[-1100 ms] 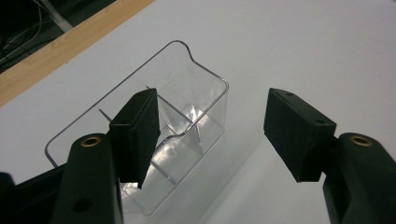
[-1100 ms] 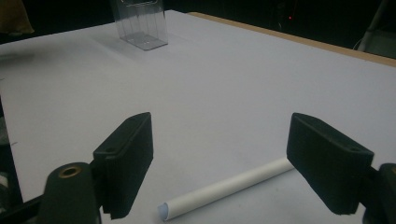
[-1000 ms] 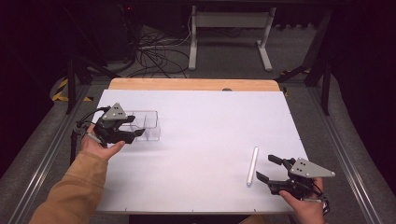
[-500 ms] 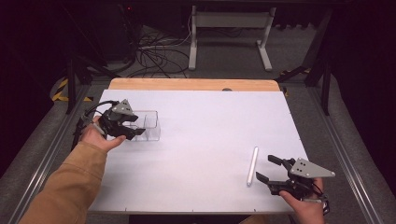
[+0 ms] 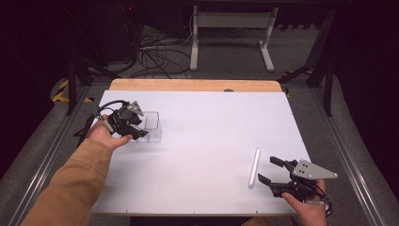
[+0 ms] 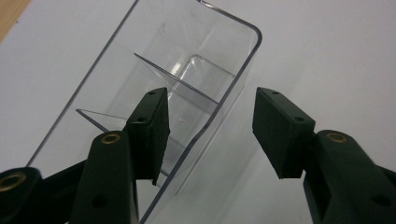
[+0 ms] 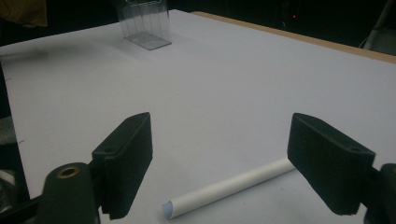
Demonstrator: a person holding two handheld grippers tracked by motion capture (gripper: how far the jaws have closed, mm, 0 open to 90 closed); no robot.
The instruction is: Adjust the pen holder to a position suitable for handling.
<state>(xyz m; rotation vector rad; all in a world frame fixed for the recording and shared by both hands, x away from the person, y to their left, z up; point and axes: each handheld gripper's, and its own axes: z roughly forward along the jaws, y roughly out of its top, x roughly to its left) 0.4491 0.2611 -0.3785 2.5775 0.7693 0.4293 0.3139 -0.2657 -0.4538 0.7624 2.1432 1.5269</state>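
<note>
A clear plastic box with dividers (image 5: 153, 126) stands at the table's left. My left gripper (image 5: 140, 127) reaches over the box's near-left end. In the left gripper view its jaws straddle one long wall of the box (image 6: 196, 79): one pad is inside and the other outside, both with a gap to the wall. The left gripper (image 6: 210, 133) has just been closing and is still open. A white tube (image 5: 254, 167) lies flat at the front right. My right gripper (image 5: 267, 170) stands open just right of it, with the tube (image 7: 233, 189) on the table below and between the jaws (image 7: 224, 158), untouched.
The white tabletop (image 5: 211, 117) has a wooden strip (image 5: 188, 85) along its far edge. Beyond it are dark floor, cables and a metal stand. The clear box (image 7: 144, 23) is far off in the right gripper view.
The left hand has moved a little away from me and right, tilting its gripper down over the box, with the jaws narrower. The right hand and the tube have kept still.
</note>
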